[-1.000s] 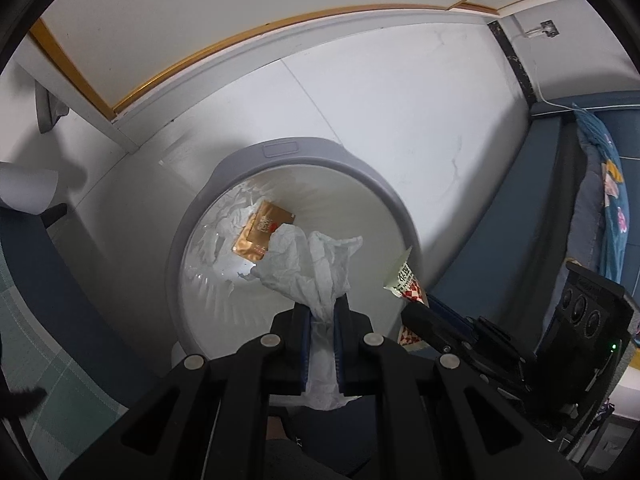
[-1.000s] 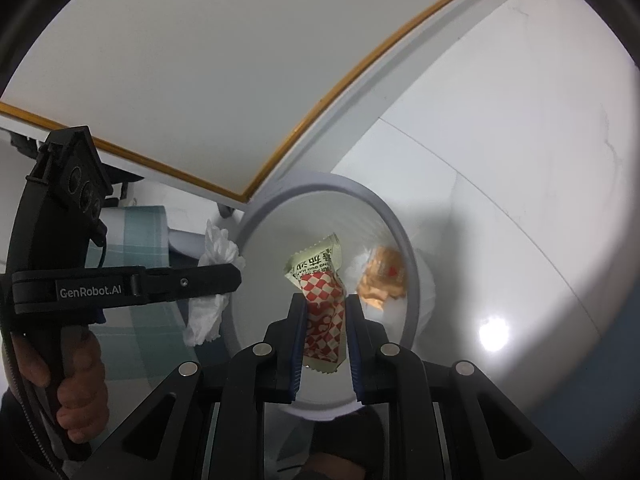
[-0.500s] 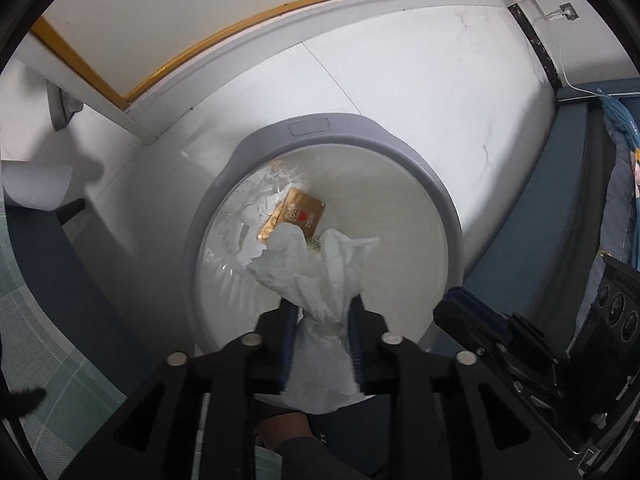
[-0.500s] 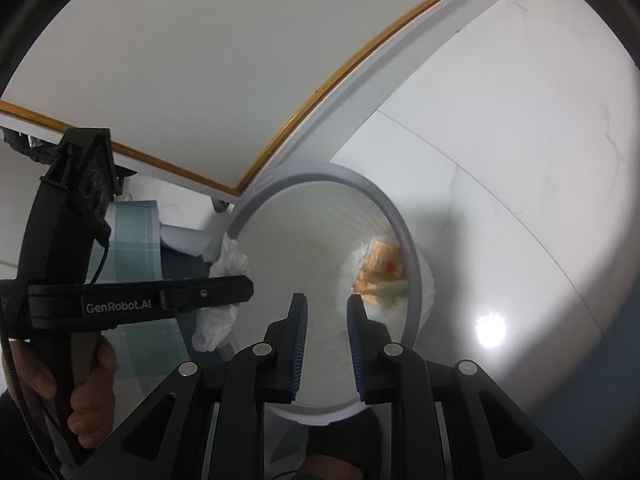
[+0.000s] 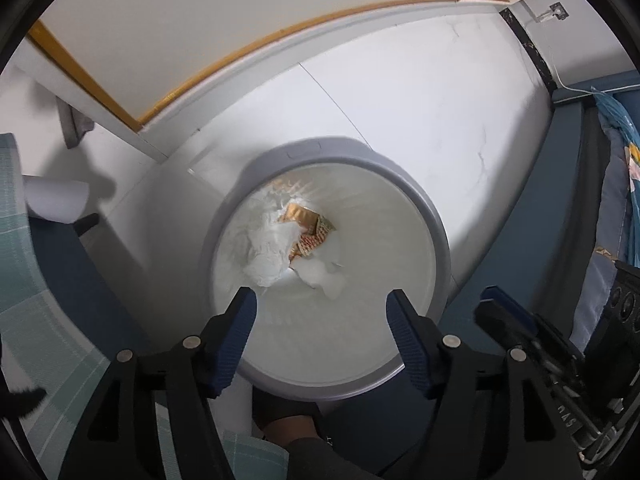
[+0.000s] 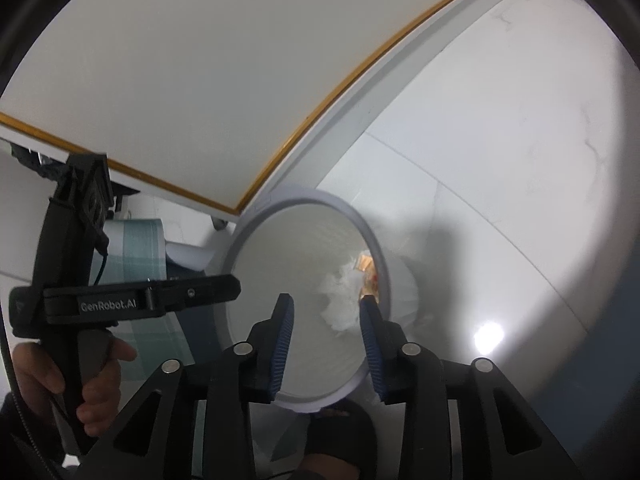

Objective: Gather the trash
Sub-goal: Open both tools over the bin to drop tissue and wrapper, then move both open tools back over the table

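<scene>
With my left gripper (image 5: 320, 306) and right gripper (image 6: 326, 312) both spread wide and empty above the bin (image 5: 436, 240), where crumpled tissue (image 5: 272, 252) and wrappers (image 5: 308, 232) lie, I should lift straight clear of its rim

The left gripper (image 5: 320, 312) is matte black plastic, its two jaws faced with ribbed dark-blue pads and its linkage arms pinned with round silver screws. The right gripper (image 6: 325, 318) is built alike, with triangular cut-outs in its black arms. Seen from the right wrist, the left tool's black handle bears pale "GenRobot.AI" lettering, a thin dark cable, and a bare-skinned left hand (image 6: 86, 376).
</scene>
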### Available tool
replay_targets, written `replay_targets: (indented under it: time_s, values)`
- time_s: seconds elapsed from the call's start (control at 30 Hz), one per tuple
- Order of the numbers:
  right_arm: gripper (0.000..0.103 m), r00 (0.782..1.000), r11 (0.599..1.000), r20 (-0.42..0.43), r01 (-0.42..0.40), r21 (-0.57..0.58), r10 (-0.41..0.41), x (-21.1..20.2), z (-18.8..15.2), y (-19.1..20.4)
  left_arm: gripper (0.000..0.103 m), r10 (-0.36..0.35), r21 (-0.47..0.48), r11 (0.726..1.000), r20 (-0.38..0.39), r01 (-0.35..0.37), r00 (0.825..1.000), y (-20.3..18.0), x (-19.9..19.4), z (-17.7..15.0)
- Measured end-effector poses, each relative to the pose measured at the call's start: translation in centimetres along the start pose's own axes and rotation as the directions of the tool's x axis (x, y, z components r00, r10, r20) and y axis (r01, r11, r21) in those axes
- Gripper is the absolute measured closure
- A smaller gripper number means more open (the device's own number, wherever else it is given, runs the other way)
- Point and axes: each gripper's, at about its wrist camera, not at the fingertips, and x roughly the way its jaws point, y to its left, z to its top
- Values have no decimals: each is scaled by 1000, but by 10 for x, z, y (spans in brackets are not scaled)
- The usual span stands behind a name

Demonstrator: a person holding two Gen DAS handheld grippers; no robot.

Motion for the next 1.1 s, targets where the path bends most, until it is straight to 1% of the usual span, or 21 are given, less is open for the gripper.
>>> replay_targets:
  time_s: [0.1,0.2,0.27,0.33,0.4,0.5,0.6,0.67,0.73,0.83,0.87,0.93,0.97,1.03,1.07,1.1]
  values:
    - [68,1000,1000,26,-2,0,2,-12,2,2,39,36,26,999,63,-38,997,0,-18,-2]
    - [67,998,1000,61,-6,-7,6,-28,5,8,39,86,57,994,140,-94,986,-3,-46,-7]
    - [62,995,1000,95,-13,-16,14,-44,8,16,39,103,62,991,203,-118,974,-2,-70,-13]
    - [61,992,999,128,-19,-27,22,-57,10,26,39,115,57,989,259,-134,959,0,-93,-20]
    - [60,986,999,162,-26,-47,33,-75,12,42,39,129,39,988,319,-148,939,6,-117,-29]
    - [58,979,995,195,-38,-88,55,-97,13,68,39,127,9,990,395,-142,910,16,-148,-42]
    - [50,963,988,258,-35,-150,73,-126,9,104,36,146,-30,988,463,-149,874,28,-180,-64]
    - [45,951,982,292,-44,-184,97,-144,7,126,35,160,-52,987,507,-155,847,34,-197,-78]
    - [41,940,975,319,-49,-219,119,-160,3,147,32,174,-79,984,553,-157,815,43,-220,-95]
    - [36,924,956,351,-47,-289,152,-183,-2,182,28,182,-113,983,609,-142,772,61,-243,-113]
    - [34,919,949,361,-43,-313,160,-189,-5,194,27,188,-130,982,631,-137,753,67,-253,-121]
    - [30,906,933,381,-37,-358,182,-202,-12,217,21,202,-164,979,671,-122,713,81,-272,-139]
    - [27,900,926,389,-38,-377,195,-207,-15,227,21,209,-179,977,685,-118,698,86,-277,-145]
    - [24,889,907,399,-44,-420,227,-218,-24,251,18,229,-214,971,719,-104,656,100,-295,-163]
    - [23,886,901,401,-41,-432,233,-221,-27,259,17,236,-226,969,729,-99,642,104,-303,-168]
    - [22,881,890,402,-44,-454,249,-225,-31,269,15,245,-242,966,742,-92,624,110,-312,-176]
